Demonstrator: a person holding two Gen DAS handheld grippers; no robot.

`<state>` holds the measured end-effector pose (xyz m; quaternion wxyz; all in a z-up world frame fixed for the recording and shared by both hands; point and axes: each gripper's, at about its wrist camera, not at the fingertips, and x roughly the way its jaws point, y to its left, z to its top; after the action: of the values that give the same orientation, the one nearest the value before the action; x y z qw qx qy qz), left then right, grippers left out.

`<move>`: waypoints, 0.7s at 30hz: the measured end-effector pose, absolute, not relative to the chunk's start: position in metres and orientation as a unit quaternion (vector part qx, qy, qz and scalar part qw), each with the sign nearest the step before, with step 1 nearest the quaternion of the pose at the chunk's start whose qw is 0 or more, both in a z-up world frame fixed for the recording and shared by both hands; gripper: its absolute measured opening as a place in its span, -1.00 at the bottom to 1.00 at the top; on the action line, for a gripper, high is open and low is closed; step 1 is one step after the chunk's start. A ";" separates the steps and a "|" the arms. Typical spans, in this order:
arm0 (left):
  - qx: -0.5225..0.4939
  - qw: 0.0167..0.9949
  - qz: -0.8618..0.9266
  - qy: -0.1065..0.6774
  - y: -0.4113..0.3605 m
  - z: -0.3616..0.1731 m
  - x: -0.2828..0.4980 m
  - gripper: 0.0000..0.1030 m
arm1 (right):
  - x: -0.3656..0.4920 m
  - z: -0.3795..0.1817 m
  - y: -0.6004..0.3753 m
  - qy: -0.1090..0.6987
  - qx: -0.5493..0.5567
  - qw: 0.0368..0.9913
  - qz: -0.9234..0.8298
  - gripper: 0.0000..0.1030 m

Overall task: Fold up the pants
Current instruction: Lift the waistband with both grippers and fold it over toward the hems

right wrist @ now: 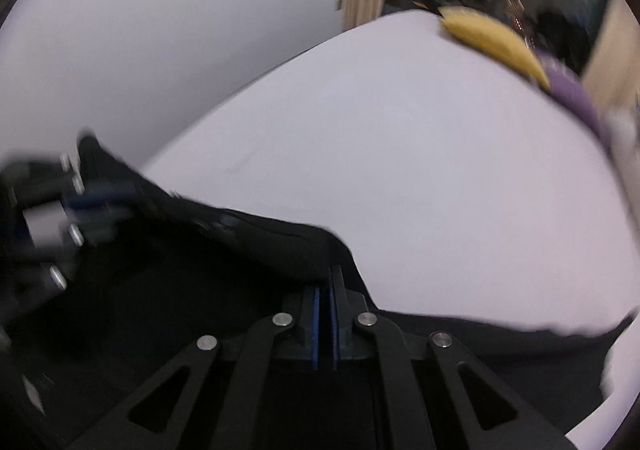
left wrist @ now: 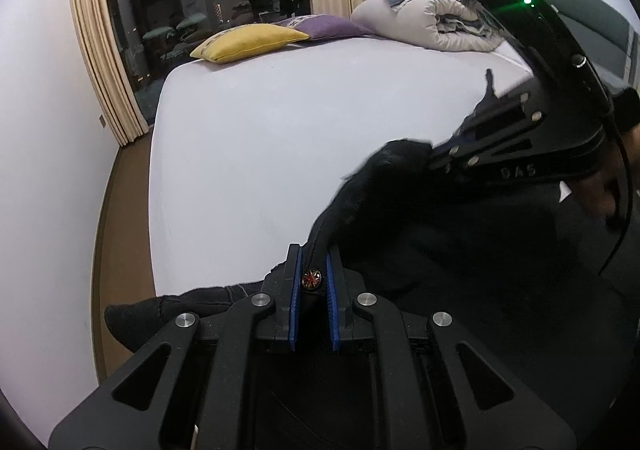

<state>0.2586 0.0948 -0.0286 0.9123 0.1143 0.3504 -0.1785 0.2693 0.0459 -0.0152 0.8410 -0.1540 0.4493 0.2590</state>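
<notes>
Bunching black pants (left wrist: 460, 250), brass-buttoned waistband

Motion blur smears the left tongs (right wrist: 120, 205) and yellow cushion (right wrist: 492, 39).

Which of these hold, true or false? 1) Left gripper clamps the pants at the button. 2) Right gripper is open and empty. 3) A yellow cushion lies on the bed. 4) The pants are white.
1) True: the left gripper is shut on the pants beside the button.
2) False: the right gripper is shut on the pants' edge.
3) True: the yellow cushion lies on the bed.
4) False: they are black.
</notes>
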 end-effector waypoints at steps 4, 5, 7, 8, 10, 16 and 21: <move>0.107 0.912 -0.181 0.352 0.096 -0.024 0.238 -0.81 | 0.254 -0.020 0.048 0.472 -0.069 0.837 0.269 -0.89; 0.106 0.912 -0.183 0.352 0.096 -0.023 0.233 -0.81 | 0.247 -0.019 0.047 0.472 -0.054 0.835 0.278 -0.89; 0.106 0.911 -0.188 0.352 0.098 -0.021 0.216 -0.81 | 0.230 -0.013 0.047 0.461 -0.065 0.839 0.284 -0.89; 0.107 0.910 -0.191 0.352 0.098 -0.021 0.207 -0.81 | 0.217 -0.009 0.048 0.448 -0.091 0.842 0.286 -0.89; 0.110 0.906 -0.201 0.357 0.099 -0.023 0.187 -0.81 | 0.191 -0.005 0.051 0.427 -0.146 0.845 0.288 -0.89; 0.137 0.883 -0.251 0.372 0.086 -0.037 0.120 -0.81 | 0.081 -0.029 0.058 0.334 -0.403 0.814 0.252 -0.90; 0.162 0.858 -0.285 0.395 0.061 -0.057 0.066 -0.81 | 0.004 -0.060 0.053 0.288 -0.499 0.786 0.224 -0.90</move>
<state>0.0656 0.0612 -0.0571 0.8585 0.1619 0.3948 -0.2846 0.0042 0.0533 -0.0598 0.7859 -0.4993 0.2881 0.2238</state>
